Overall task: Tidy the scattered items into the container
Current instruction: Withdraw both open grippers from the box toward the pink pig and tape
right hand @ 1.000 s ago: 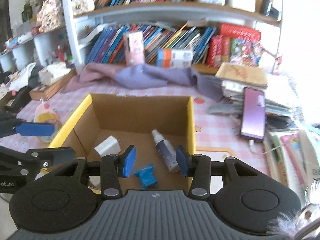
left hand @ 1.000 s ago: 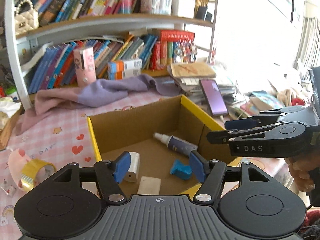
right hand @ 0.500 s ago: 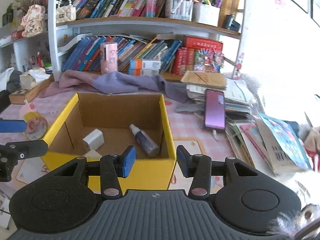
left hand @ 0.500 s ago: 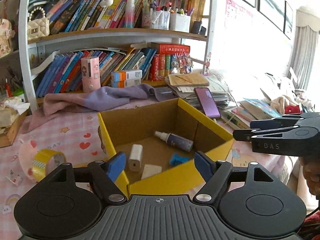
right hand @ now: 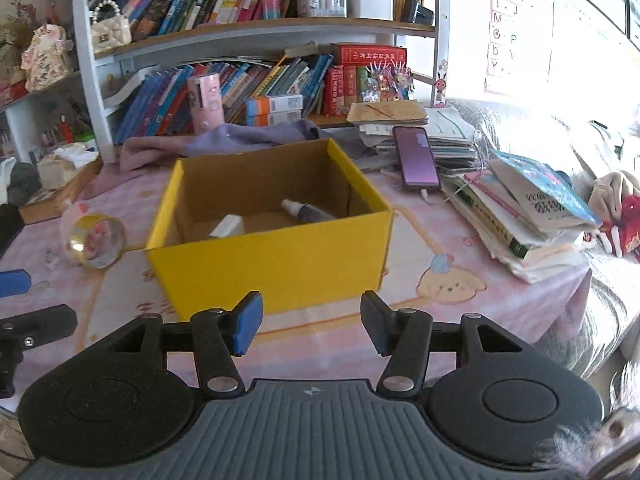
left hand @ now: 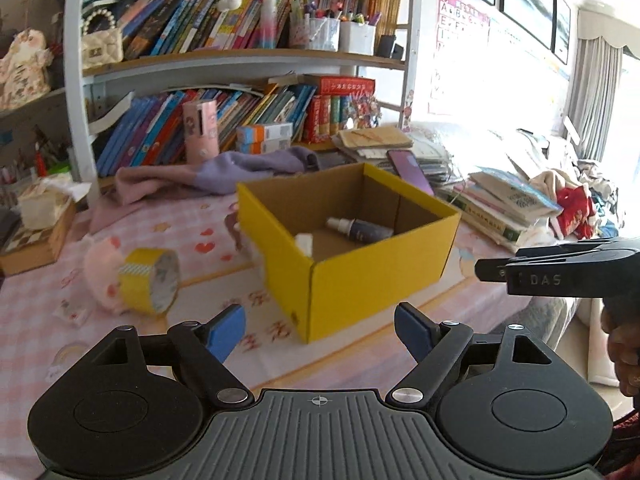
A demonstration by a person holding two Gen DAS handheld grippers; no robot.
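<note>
Pink checked cloth with hearts and cartoon prints covers the table (left hand: 208, 240), and a white bookshelf (right hand: 256, 32) crammed with books stands along its far side. Near the middle of the table sits the yellow cardboard box (right hand: 272, 264), open at the top. Inside it lie a dark spray bottle (right hand: 306, 212) toward the far right and a white block (right hand: 227, 227) toward the left; the rest of the box floor is hidden by the near wall. To the left of the box, a roll of yellow tape (left hand: 150, 282) stands on edge against a pink plush toy (left hand: 102, 276). A purple cloth (right hand: 224, 142) is draped along the far edge of the table beneath the shelf. On the right, a purple phone (right hand: 418, 158) lies on a stack of books and papers (right hand: 520, 216).

The left gripper (left hand: 320, 330) hangs in front of the box's near corner, its blue-padded fingers spread wide with nothing between them. The right gripper (right hand: 312, 326) is held before the box's near wall, its fingers likewise apart and holding nothing. Neither touches the box.
</note>
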